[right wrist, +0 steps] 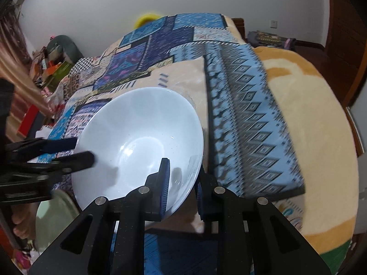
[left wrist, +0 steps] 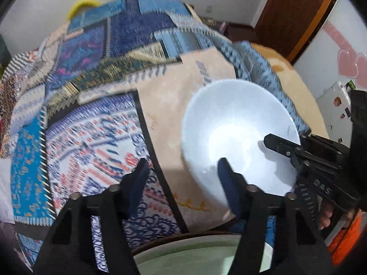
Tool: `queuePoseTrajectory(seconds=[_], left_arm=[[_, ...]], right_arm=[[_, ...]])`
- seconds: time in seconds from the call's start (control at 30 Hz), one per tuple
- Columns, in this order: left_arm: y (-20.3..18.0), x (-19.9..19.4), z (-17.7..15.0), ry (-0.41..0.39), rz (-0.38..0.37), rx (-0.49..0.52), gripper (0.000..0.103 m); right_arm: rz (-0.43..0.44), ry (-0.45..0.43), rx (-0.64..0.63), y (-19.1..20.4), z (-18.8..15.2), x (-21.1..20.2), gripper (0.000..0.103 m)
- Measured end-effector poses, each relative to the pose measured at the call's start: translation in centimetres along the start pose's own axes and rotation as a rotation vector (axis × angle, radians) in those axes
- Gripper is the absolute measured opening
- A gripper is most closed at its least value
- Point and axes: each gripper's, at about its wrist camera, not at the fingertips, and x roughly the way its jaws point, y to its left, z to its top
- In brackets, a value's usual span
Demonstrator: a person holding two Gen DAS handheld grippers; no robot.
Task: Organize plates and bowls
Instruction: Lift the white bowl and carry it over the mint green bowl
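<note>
Room for moving lies mostly ahead of me: the patchwork blanket [right wrist: 160, 43] runs broad and flat toward the far wall, and to my right a blue diamond-patterned cloth [right wrist: 250, 119] lies over a plush cream blanket [right wrist: 321, 119] that rolls off toward the wooden bed frame. Close below me, the near edge is crowded by a pale green plate [left wrist: 197, 259], whose rim shows between my left fingers at the bottom of that wrist's view.

White bowl [right wrist: 137, 151] sits on the beige patch of the blanket, tilted, mouth open upward and leaning toward my left side, with its rim lifted on my right. It is round, so it has no long axis; its widest line is the rim, running from near right to far left in my right wrist's view.

My right gripper [right wrist: 181, 183] pinches the bowl's near rim: one blue pad inside the wall, the other outside, pressed together on the thin edge. My left gripper [left wrist: 181, 174] stands partly spread, straddling the opposite rim. One fingertip [left wrist: 223, 167] reaches over the inside of the bowl while the other is over the patterned blanket outside it. I cannot tell whether either left pad touches the rim. In my left wrist's view the right gripper's finger pokes in over the bowl's right side.
</note>
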Motion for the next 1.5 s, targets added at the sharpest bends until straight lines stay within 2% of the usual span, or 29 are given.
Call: queuePoseTrajectory(seconds=[0.1,0.13,0.23,0.3,0.5,0.8,1.17,1.5], left_arm=[[-0.2,1.3,-0.1,0.041,-0.019,-0.008,0.038],[-0.2,1.6,-0.1,0.051,-0.030,-0.014,0.037],[-0.4,2.0,0.1,0.036,-0.028,-0.007,0.028],[-0.7,2.1,0.1,0.029,-0.032,0.008,0.015],[-1.0,1.8,0.2,0.013,-0.026,0.018,0.015],[-1.3,-1.5,-1.1,-0.040,-0.012,0.024,0.015],[-1.2,-8.0,-3.5,-0.139,0.015,0.027,0.015],[1.0,-13.2,-6.8,-0.197,0.022,-0.010,0.015]], right_arm=[[-0.008,0.003,-0.010,0.4,-0.1,0.5,0.019],[-0.016,0.001,-0.014,0.4,-0.2,0.6,0.019],[-0.019,-0.002,-0.006,0.4,0.0,0.8,0.019],[-0.011,-0.008,0.008,0.3,0.0,0.7,0.019],[-0.022,-0.018,0.014,0.7,-0.3,0.1,0.019],[-0.009,-0.052,0.022,1.7,-0.6,-2.1,0.018],[0.016,-0.120,-0.007,5.1,-0.7,-5.6,0.018],[0.049,-0.155,-0.048,9.0,-1.4,-7.3,0.018]])
